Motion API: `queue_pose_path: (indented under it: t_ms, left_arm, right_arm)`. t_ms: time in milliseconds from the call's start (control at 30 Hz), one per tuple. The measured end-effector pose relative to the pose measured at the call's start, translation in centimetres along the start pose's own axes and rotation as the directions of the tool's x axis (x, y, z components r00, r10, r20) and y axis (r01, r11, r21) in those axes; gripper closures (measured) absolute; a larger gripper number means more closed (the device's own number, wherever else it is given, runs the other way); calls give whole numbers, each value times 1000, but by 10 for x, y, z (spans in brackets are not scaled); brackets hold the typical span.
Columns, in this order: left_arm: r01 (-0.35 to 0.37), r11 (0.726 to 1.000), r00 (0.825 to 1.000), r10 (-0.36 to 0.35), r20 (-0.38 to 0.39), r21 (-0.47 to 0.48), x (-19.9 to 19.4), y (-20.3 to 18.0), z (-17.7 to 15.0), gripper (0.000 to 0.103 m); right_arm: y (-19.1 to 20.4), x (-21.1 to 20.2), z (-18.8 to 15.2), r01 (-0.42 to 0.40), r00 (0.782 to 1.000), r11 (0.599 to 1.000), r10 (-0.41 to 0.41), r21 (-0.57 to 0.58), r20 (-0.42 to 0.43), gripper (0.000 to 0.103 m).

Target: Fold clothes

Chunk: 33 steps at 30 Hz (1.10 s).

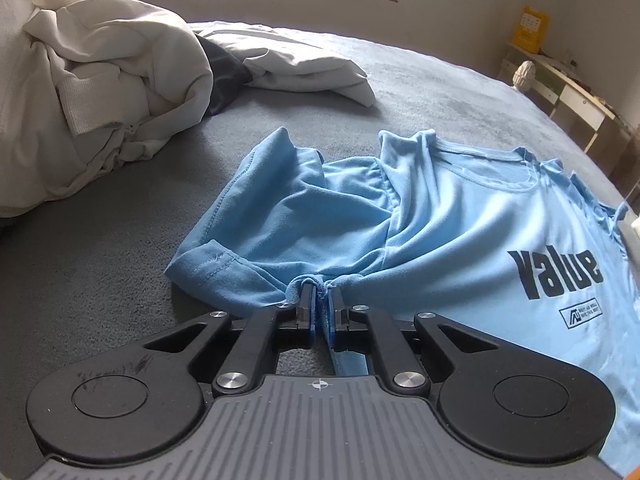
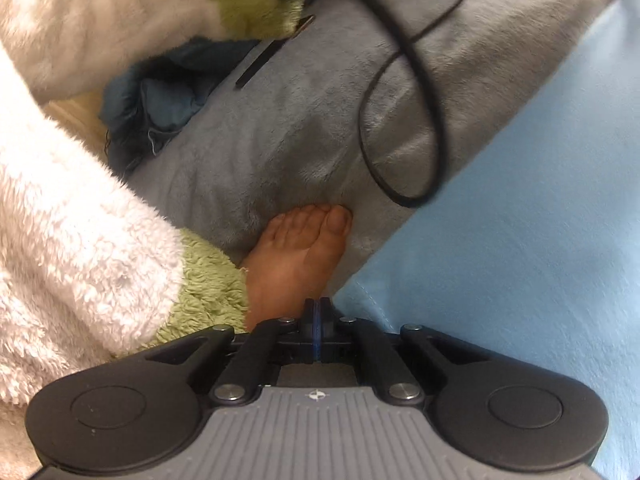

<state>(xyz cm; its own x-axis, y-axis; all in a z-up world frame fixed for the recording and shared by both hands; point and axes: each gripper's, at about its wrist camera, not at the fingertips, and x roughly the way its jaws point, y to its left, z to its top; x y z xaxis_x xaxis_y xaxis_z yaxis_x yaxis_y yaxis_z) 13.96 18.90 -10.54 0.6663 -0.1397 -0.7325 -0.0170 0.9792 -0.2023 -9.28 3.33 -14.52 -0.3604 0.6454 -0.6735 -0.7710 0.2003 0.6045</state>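
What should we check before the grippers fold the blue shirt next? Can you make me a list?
1. Left gripper pinching the blue T-shirt: ok, a bunch of fabric sits between its jaws.
2. Right gripper holding the shirt: cannot tell; its jaws are closed at the shirt's edge, but no fabric shows between them.
3. Shirt lying flat: not ok, the sleeve is rumpled.
4. Bare foot out of the way: not ok, it is right beside the right gripper.
5. Black cable off the shirt: cannot tell.
6. White clothes pile apart from the shirt: ok.
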Motion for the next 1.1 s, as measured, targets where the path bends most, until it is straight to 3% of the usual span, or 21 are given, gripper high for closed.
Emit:
queue_pose_path:
  t_ms: [100, 133, 167, 367, 467, 533, 600, 700, 833, 933, 967, 1033, 1100]
  left_arm:
    - [-6, 999, 1000, 6, 7, -43, -13, 5, 0, 79]
    - [-22, 998, 1000, 23, 20, -53, -19, 6, -1, 62]
    - [-38, 997, 999, 40, 33, -63, -26, 7, -2, 52]
    - [-64, 995, 991, 73, 113, -82, -73, 16, -9, 52]
    - [-34, 999, 992, 38, 118, -31, -85, -1, -8, 52]
    - [12, 1000, 996, -14, 92, 22, -84, -24, -10, 52]
    - [75, 993, 995, -79, 52, 86, -80, -53, -13, 52]
    - [167, 967, 986, -168, -10, 192, -69, -101, -23, 51]
    - [273, 919, 962, -255, -100, 283, -51, -156, -42, 51]
    - [313, 890, 949, -283, -137, 331, -42, -184, -60, 51]
    - [322, 884, 946, -289, -145, 340, -40, -191, -65, 51]
    - [331, 877, 943, -291, -163, 349, -35, -198, -73, 51]
    - [331, 875, 942, -285, -177, 355, -31, -202, -79, 51]
  right_arm:
    - [-1, -11, -7, -21, 999, 999, 20, 28, 26, 102]
    - [-1, -16, -10, -34, 999, 999, 33, 41, 35, 102]
    - [-2, -21, -13, -46, 998, 997, 43, 56, 48, 102]
    - [-12, -69, -32, -47, 984, 982, 14, 181, 180, 101]
    - [-24, -114, -48, -22, 943, 955, -79, 296, 322, 101]
    - [-32, -147, -64, -14, 892, 923, -162, 385, 422, 100]
    - [-40, -180, -85, -18, 824, 883, -253, 469, 508, 97]
    - [-47, -230, -116, -10, 709, 824, -394, 566, 585, 79]
    - [-67, -299, -144, 27, 561, 734, -573, 679, 597, 66]
    - [-102, -347, -157, 10, 446, 621, -705, 784, 552, 58]
    - [-118, -358, -161, -7, 421, 581, -737, 814, 529, 58]
    - [-155, -376, -167, -43, 391, 509, -783, 860, 483, 58]
    - [-194, -390, -170, -75, 398, 456, -802, 887, 446, 58]
